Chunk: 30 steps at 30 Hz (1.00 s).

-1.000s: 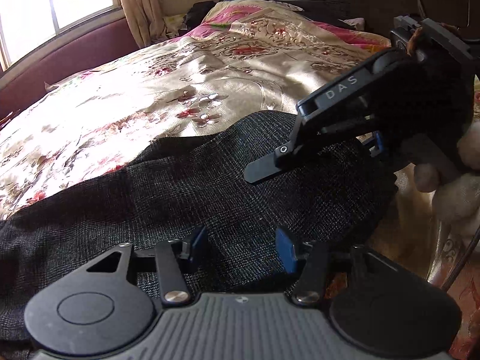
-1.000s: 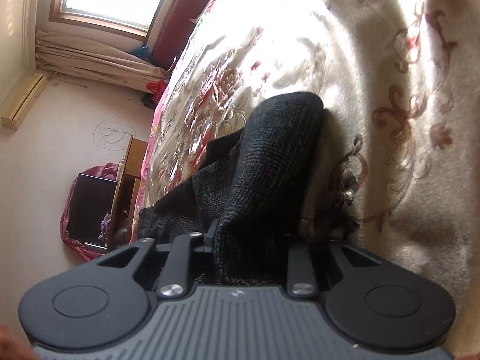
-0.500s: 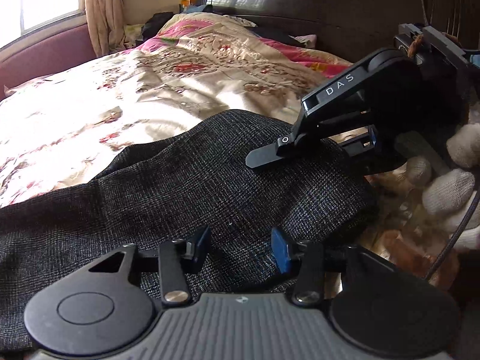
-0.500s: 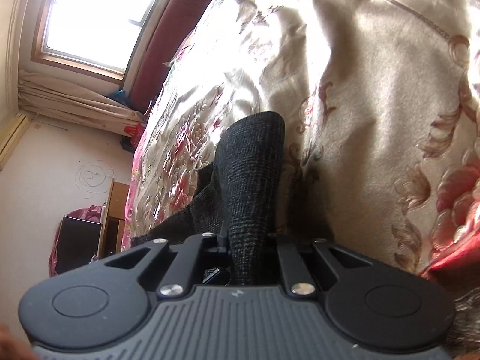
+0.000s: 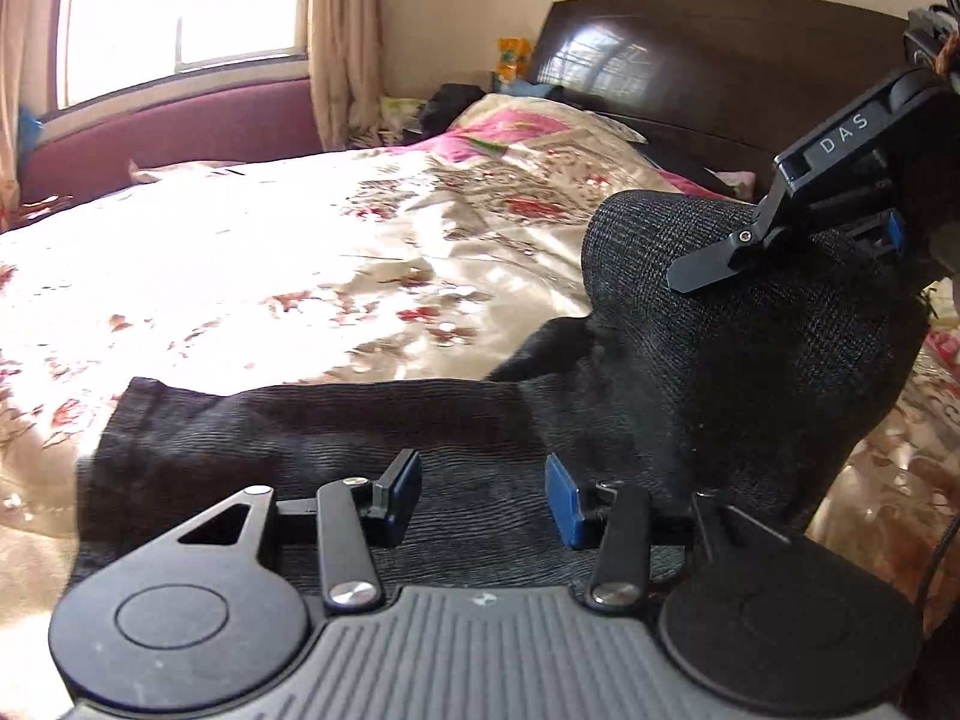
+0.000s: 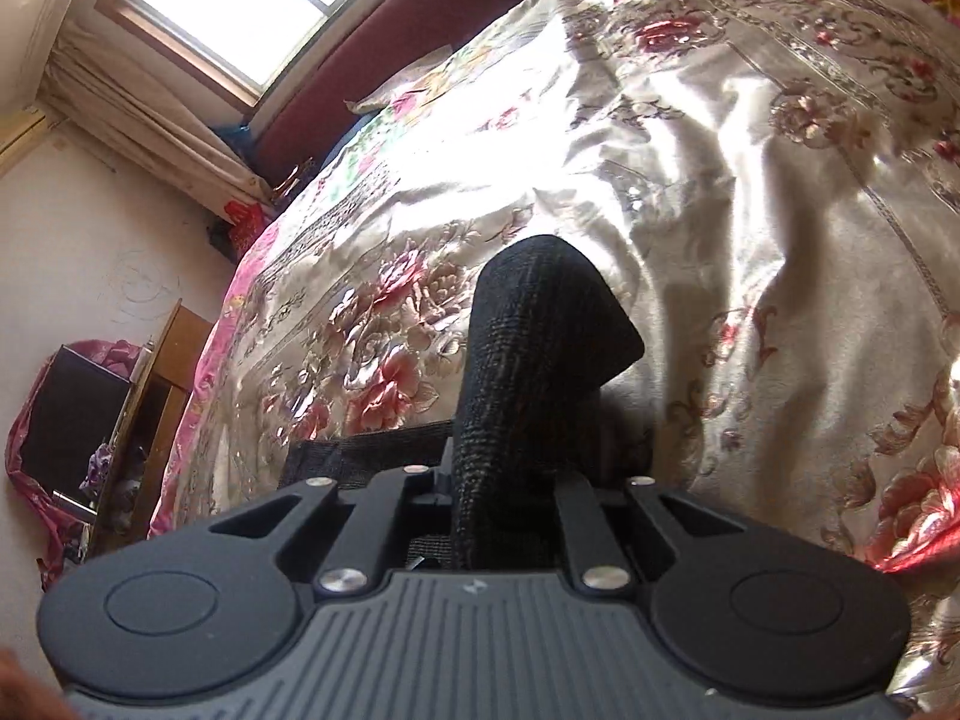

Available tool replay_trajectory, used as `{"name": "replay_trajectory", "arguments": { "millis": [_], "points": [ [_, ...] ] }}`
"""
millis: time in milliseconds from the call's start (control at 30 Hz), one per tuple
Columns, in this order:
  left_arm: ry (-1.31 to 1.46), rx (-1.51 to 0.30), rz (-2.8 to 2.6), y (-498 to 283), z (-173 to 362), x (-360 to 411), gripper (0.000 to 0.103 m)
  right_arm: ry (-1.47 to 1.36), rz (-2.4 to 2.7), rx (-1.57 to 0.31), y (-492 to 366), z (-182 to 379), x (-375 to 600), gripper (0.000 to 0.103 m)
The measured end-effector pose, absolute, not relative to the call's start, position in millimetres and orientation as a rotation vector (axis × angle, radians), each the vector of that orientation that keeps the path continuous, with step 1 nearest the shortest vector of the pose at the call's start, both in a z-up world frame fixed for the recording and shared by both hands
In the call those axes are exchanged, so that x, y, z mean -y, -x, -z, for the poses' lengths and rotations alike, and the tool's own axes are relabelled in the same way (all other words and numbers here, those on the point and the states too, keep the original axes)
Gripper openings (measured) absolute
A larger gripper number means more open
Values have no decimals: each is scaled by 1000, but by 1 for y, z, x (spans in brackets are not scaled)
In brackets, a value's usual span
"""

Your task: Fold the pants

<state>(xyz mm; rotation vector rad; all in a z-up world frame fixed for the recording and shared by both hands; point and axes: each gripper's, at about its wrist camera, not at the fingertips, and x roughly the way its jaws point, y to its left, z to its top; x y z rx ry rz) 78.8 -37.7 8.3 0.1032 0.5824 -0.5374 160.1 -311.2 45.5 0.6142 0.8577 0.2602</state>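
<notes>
The dark grey checked pants [image 5: 750, 372] lie on the floral bedspread [image 5: 270, 252], with one end lifted into a hump at the right. My right gripper [image 5: 840, 240] is shut on that lifted end and holds it above the bed. In the right wrist view the cloth [image 6: 528, 360] rises between its fingers and hides the pads. My left gripper [image 5: 483, 501] is open and empty, its blue pads [image 5: 561, 501] just above the flat part of the pants [image 5: 300, 438].
A dark wooden headboard [image 5: 720, 66] stands at the far end of the bed, with pillows [image 5: 522, 126] before it. A window [image 5: 180, 12] with curtains and a maroon padded ledge [image 5: 168, 138] run along the left. A wooden cabinet [image 6: 138, 396] stands beside the bed.
My right gripper has lifted the held end of the pants higher, raising a tall fold. The left gripper has stayed open over the pants and its view has swung towards the headboard.
</notes>
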Motion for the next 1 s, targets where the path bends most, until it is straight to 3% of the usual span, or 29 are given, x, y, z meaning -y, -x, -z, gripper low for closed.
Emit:
{"name": "replay_trajectory", "arguments": {
  "millis": [233, 500, 600, 767, 833, 900, 1000],
  "points": [
    [22, -498, 461, -61, -2, -7, 59, -550, -275, -904, -194, -46, 215, 12],
    [32, -521, 397, -68, 9, -53, 59, -438, -250, -981, -220, -28, 123, 14],
    [30, -542, 375, -72, 12, -70, 59, -409, -232, -1004, -220, -15, 103, 24],
    [51, -548, 368, -73, 16, -81, 59, -409, -211, -997, -227, -8, 90, 25],
    [57, -553, 378, -73, 17, -83, 59, -391, -225, -1003, -227, -10, 86, 31],
    [62, -556, 385, -71, 16, -84, 59, -395, -249, -1003, -225, -13, 84, 45],
    [78, -560, 390, -69, 16, -89, 59, -426, -288, -989, -222, -18, 83, 47]
  ]
}}
